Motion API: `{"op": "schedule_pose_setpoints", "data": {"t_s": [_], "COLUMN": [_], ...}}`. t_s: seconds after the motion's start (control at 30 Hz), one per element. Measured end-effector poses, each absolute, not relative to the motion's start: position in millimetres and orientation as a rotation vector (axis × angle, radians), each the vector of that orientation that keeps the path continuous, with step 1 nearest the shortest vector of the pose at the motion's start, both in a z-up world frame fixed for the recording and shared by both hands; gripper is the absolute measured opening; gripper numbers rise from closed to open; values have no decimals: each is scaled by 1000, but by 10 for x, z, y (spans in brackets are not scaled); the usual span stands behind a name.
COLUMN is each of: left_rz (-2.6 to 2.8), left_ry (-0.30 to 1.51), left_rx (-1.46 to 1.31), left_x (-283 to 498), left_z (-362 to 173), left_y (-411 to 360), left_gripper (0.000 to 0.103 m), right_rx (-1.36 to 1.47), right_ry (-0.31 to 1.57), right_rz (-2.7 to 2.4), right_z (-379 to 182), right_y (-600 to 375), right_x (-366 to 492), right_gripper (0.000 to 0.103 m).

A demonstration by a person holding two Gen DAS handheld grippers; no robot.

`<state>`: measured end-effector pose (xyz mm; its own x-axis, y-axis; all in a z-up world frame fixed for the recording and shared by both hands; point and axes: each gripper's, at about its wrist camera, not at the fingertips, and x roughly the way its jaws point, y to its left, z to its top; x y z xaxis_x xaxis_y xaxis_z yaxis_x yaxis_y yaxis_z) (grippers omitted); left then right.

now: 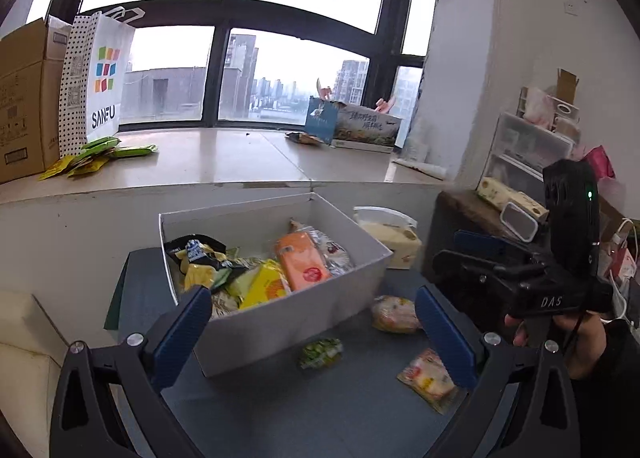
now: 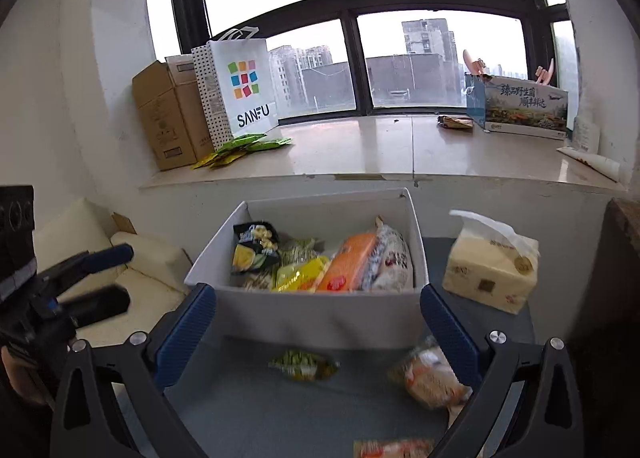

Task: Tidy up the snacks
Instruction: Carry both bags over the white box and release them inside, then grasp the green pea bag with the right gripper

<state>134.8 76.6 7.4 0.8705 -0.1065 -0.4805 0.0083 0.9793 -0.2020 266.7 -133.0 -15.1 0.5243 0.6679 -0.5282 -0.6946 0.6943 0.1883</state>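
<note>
A white box [image 1: 288, 314] [image 2: 320, 310] on the grey table holds several snack packs, among them an orange pack [image 1: 304, 262] [image 2: 350, 266] and a black-and-yellow bag [image 1: 198, 254] [image 2: 254, 246]. Loose on the table in front lie a small green pack [image 1: 322, 352] [image 2: 304, 365], a yellow-orange pack [image 1: 394, 314] and an orange-white pack [image 1: 428, 380] [image 2: 432, 380]. My left gripper [image 1: 316, 334] is open and empty above the box's near corner. My right gripper [image 2: 320, 334] is open and empty above the loose packs; it also shows at the right in the left wrist view [image 1: 472, 254].
A tissue pack [image 1: 394, 238] [image 2: 490, 270] stands right of the box. The window ledge [image 2: 360, 153] carries cardboard boxes, a SANFU bag [image 2: 240, 89], green sachets [image 1: 100, 155] and a printed carton [image 2: 524, 107]. A cream sofa [image 2: 132, 270] is left; cluttered shelves [image 1: 532, 145] are right.
</note>
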Motion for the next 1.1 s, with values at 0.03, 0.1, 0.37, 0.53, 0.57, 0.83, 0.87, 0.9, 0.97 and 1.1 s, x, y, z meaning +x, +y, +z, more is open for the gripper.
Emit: {"op": "schedule_pose_setpoints", "data": {"t_s": [0.03, 0.1, 0.37, 0.53, 0.57, 0.83, 0.87, 0.9, 0.97, 1.1], "left_rz": [-67, -124, -138, -145, -146, -130, -129, -127, -132, -125], "left_ry": [494, 500, 518, 490, 492, 503, 502, 505, 513, 529], "left_rx": [-217, -237, -250, -314, -313, -307, -299, -293, -288, -294], "left_x": [1240, 1103, 624, 411, 393, 295, 282, 274, 268, 249], "left_z": [70, 17, -204, -232, -232, -288, -298, -309, -334, -409], "left_y": [726, 642, 413, 428, 426, 404, 386, 381, 370, 356], "left_gripper": [103, 103, 103, 103, 103, 103, 103, 103, 103, 103], "right_rx": [-48, -54, -79, -111, -114, -31, -6, 8, 15, -28], "right_ry": [607, 600, 576, 606, 614, 662, 688, 703, 718, 725], "right_rz": [818, 821, 768, 729, 730, 716, 740, 747, 747, 752], "right_z": [-157, -175, -410, -674, -716, -938, -970, -989, -1008, -1033], "right_y": [-1396, -1535, -1941, -2044, -2058, -2125, -2120, -2107, -2058, -1845], "right_x": [2585, 2399, 1753, 1466, 1423, 1460, 1507, 1528, 1583, 1696], "right_gripper": [103, 103, 103, 103, 103, 103, 103, 103, 103, 103]}}
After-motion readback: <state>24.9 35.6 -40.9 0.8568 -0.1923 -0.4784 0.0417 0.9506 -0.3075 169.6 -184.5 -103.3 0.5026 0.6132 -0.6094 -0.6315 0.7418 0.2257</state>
